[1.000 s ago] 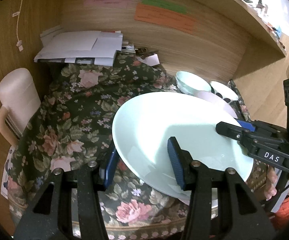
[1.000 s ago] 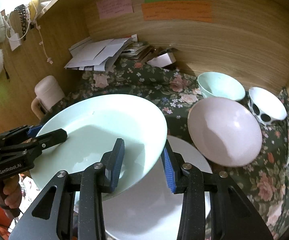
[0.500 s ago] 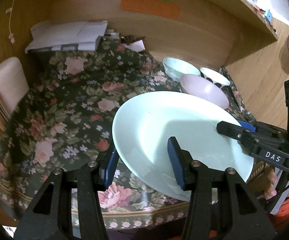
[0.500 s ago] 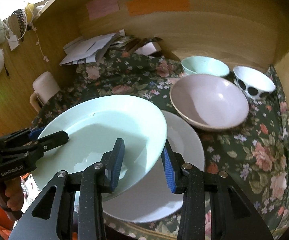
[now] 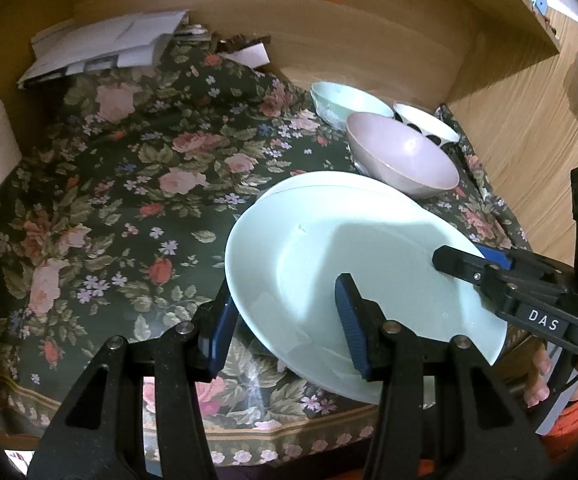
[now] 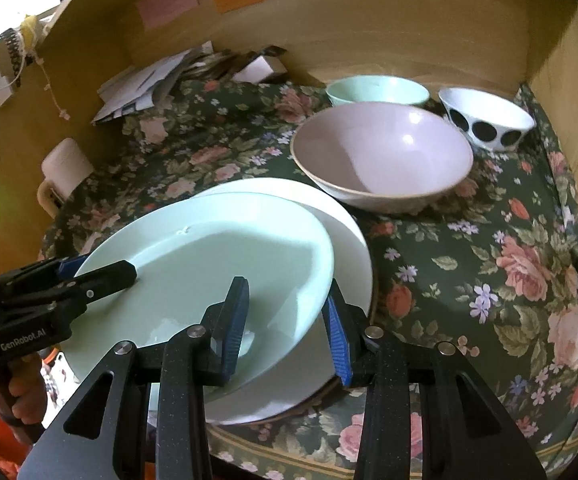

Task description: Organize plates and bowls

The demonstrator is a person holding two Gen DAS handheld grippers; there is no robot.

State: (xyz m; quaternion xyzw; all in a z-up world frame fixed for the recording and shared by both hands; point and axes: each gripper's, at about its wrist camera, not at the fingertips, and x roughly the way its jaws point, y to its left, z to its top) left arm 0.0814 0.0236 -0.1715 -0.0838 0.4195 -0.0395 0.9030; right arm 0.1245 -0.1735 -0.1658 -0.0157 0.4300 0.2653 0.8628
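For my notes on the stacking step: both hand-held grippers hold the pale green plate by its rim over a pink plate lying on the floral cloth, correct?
Almost. The plate underneath is white, not pink, as the right wrist view shows; pink is the big bowl behind it. The rest holds: the left hand-held gripper and right hand-held gripper grip the pale green plate by its rim above the floral cloth.

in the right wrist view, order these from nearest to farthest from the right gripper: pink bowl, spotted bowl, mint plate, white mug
1. mint plate, clamped in the right gripper.
2. pink bowl, ahead, slightly right.
3. white mug, far left, and spotted bowl, far right: too close to call.
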